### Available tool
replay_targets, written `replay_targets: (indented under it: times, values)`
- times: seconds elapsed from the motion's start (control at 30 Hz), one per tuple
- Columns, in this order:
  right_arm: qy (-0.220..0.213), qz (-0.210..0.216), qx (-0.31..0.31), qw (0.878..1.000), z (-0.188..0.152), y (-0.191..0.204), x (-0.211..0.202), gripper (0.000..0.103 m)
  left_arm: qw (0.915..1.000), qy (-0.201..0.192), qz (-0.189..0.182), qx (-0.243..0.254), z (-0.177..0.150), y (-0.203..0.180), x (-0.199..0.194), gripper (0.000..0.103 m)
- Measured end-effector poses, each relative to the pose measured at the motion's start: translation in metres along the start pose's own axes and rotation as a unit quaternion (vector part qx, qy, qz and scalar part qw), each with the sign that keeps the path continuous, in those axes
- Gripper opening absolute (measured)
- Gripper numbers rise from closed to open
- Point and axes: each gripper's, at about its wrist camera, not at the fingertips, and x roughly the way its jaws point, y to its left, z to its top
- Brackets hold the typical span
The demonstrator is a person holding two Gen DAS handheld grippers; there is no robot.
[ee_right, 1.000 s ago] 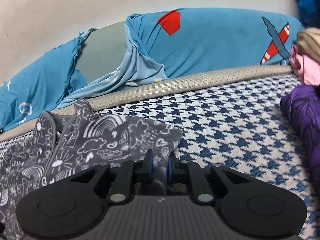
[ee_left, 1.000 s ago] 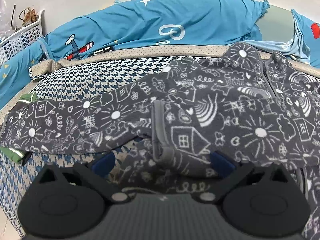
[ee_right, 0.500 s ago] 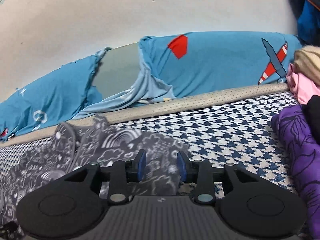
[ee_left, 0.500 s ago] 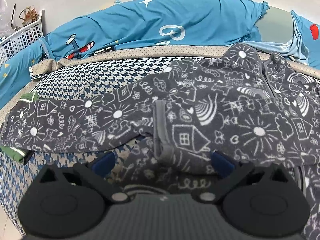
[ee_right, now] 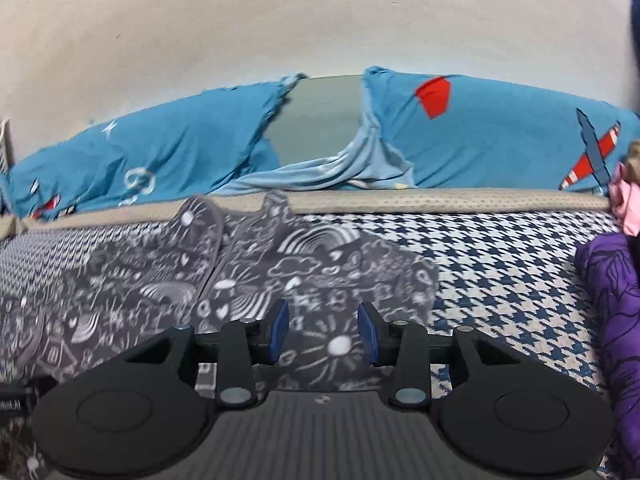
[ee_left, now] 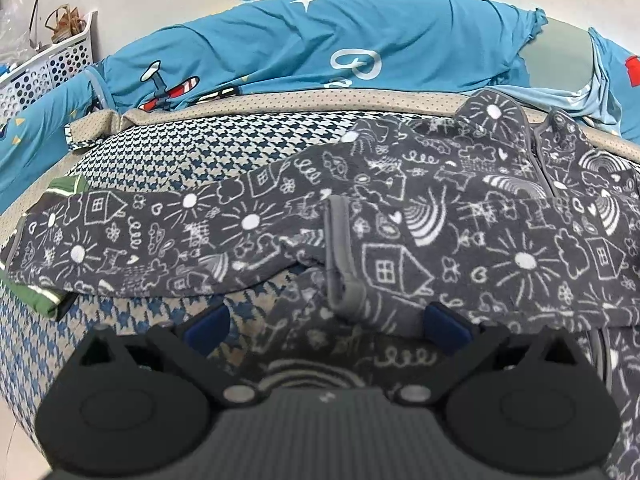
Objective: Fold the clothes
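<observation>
Left wrist view first: nearest to us, our left gripper (ee_left: 326, 324) has its jaws spread wide, blue pads (ee_left: 206, 322) far apart, with nothing pressed between them. Just past the fingertips lies the dark grey doodle-print garment (ee_left: 400, 216), spread across the houndstooth bed cover (ee_left: 248, 148). One sleeve stretches away to the left, and a grey-trimmed cuff (ee_left: 340, 256) is folded in over the body, right ahead of the open jaws. A green cloth (ee_left: 44, 300) peeks out beneath the sleeve end at the left edge. Behind the cover runs a beige dotted border (ee_left: 320, 100), then rumpled blue bedding (ee_left: 320, 44) with plane prints, and a white perforated basket (ee_left: 44, 68) in the far left corner by the wall.

From the right wrist view, our right gripper (ee_right: 324, 330) hangs over the garment's right side, its jaws opening; the fabric lies below and between the pads, but they do not press on it. To the right sits a purple garment (ee_right: 612, 312), with something pink (ee_right: 626, 208) beyond it. Further back we see the blue bedding again, parted over a grey patch (ee_right: 324, 120), and the pale wall (ee_right: 320, 20) behind.
</observation>
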Motion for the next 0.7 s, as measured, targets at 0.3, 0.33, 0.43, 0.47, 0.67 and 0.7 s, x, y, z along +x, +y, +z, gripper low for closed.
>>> replay_targets:
  times: [0.3,0.33,0.43,0.47,0.67,0.7]
  values:
    - [0.04,-0.009,-0.033,0.999,-0.013,0.012,0.011,0.037,0.9997,0.015,0.009,-0.014,-0.001,0.01,0.005,0.103]
    - [0.044,-0.011,-0.038,0.998,-0.015,0.013,0.013,0.037,0.9996,0.021,0.008,-0.017,-0.002,0.01,0.007,0.103]
    - [0.058,-0.02,-0.054,0.997,-0.02,0.015,0.019,0.038,0.9991,0.034,0.004,-0.024,-0.004,0.013,0.012,0.103]
    - [0.063,-0.022,-0.06,0.996,-0.022,0.016,0.021,0.038,0.999,0.038,0.004,-0.024,-0.005,0.014,0.013,0.103]
    - [0.069,-0.032,-0.099,0.992,-0.03,0.023,0.027,0.042,0.9971,0.062,-0.01,-0.043,-0.012,0.018,0.024,0.103]
    - [0.068,-0.034,-0.105,0.992,-0.031,0.024,0.027,0.043,0.9969,0.062,-0.013,-0.047,-0.013,0.02,0.024,0.103]
